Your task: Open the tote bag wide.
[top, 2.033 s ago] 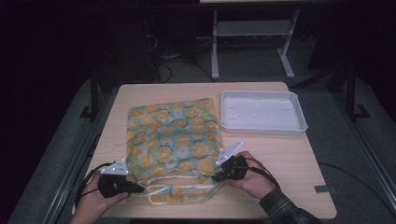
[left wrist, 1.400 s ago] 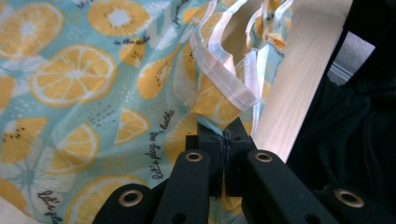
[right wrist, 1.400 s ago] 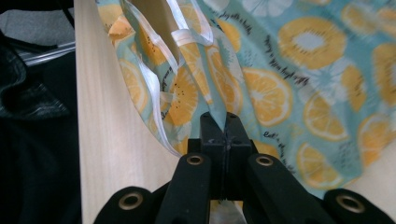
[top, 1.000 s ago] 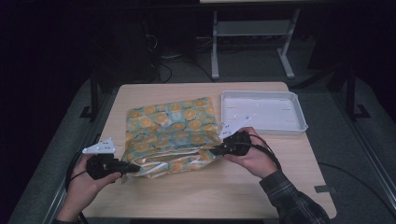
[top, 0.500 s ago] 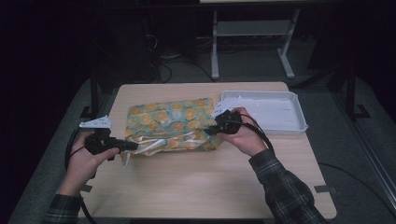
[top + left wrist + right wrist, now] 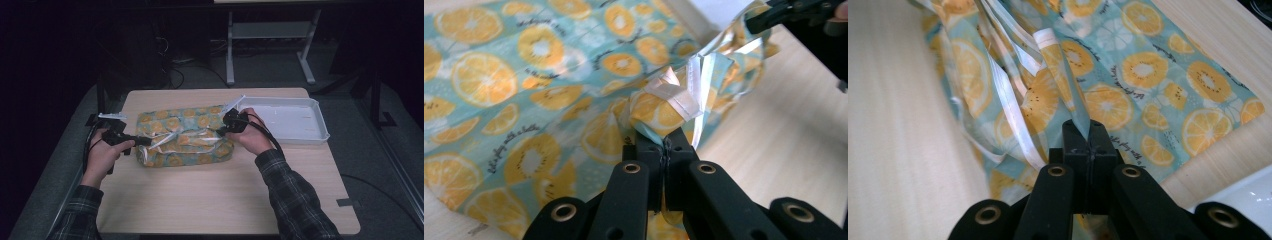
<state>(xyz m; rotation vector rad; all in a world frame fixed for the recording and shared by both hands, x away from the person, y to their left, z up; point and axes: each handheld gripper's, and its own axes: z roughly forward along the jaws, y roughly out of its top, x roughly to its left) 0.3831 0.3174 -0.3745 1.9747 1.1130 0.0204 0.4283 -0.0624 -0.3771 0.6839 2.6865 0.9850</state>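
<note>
A teal cloth printed with orange slices lies folded over itself on the wooden table, with pale ribbon trim along its lifted edge. My left gripper is shut on the cloth's left corner, pinched between the black jaws. At the cloth's right end my right gripper is shut on another part of that edge. Both hands hold the edge a little above the lower layer. The right gripper's jaws also appear at the top right of the left gripper view.
A white shallow tray stands on the table to the right of the cloth, close behind my right hand. Bare tabletop stretches toward the near edge. Beyond the table are a dark floor, cables and a grey stand.
Both grippers have carried the cloth's near edge away from the person toward the far side, folding the cloth in half. The near part of the table is now bare.
</note>
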